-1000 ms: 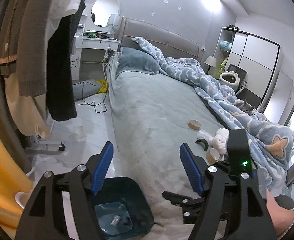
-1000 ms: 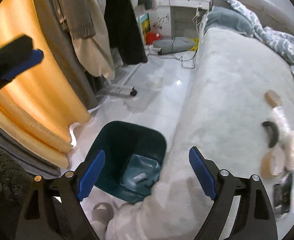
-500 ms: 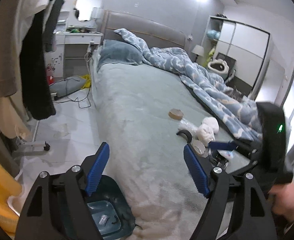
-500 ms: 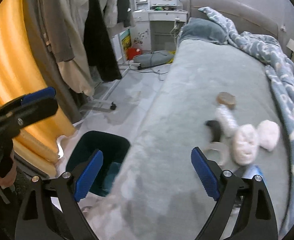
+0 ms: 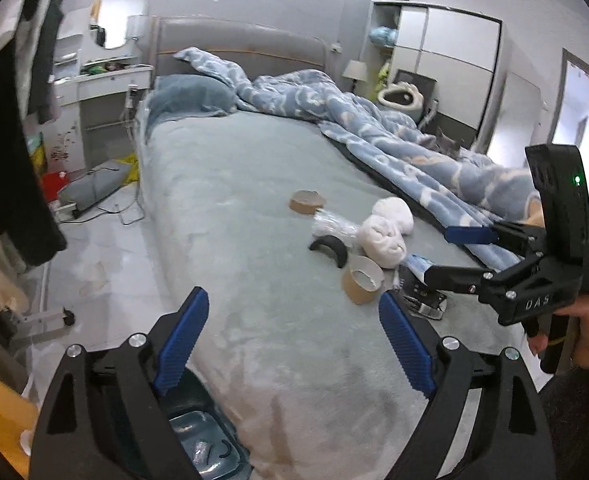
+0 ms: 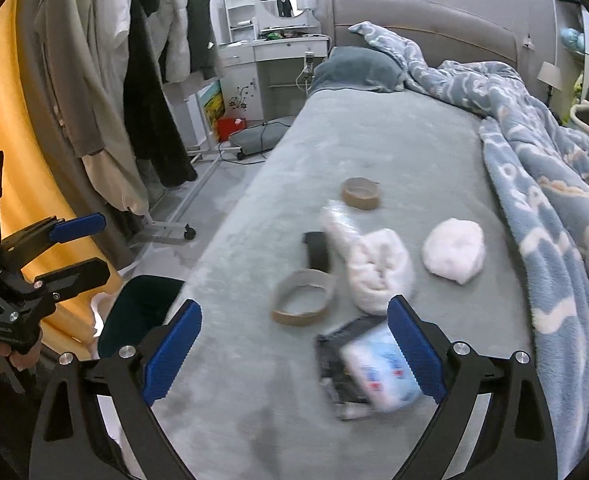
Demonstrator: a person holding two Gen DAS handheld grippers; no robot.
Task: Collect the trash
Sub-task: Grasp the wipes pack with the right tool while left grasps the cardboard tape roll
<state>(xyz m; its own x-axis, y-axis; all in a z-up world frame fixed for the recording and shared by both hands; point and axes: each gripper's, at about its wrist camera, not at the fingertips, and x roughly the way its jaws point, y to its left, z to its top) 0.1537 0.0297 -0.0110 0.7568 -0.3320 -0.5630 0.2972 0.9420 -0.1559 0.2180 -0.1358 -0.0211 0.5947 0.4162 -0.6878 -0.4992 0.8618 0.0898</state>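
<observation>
— Both grippers are empty, then?

— Yes. Left gripper [image 5: 290, 340] hangs over the near edge of the bed [image 5: 230, 184], its blue pads spread wide with only grey bedspread between them. Its jaws have just been opening. Right gripper [image 6: 294, 352] is the same: pads far apart, jaws just been opening, nothing pinched.

— Where is the trash against them?

— On the bedspread, ahead of both. In the right wrist view the flat black-and-blue packet [image 6: 368, 368] lies closest, just inside the right-hand pad, partly behind it. Beyond it, towards the left pad, sits an empty tape ring [image 6: 302, 298]. A black curved piece [image 6: 317, 249] and a crumpled clear wrapper [image 6: 340, 226] lie further on, with two white wads [image 6: 380, 276] [image 6: 454, 256] to their right and a second tape ring [image 6: 361, 193] farthest up the bed.

— And from the left one?

— Same cluster, but up and to the right of its jaws. Nearest tape ring [image 5: 363, 285] sits just beyond the right-hand pad's tip. The right gripper shows there side-on, reaching in over the packet from the right, with the person's hand [image 5: 582, 340] on its handle.

— The bin?

— A dark teal trash bin [image 5: 198, 436] stands on the floor against the bedside, under the left gripper's left pad. Small scraps lie in its bottom. From the right wrist it is at lower left [image 6: 142, 312], beside the bed's edge.
</observation>
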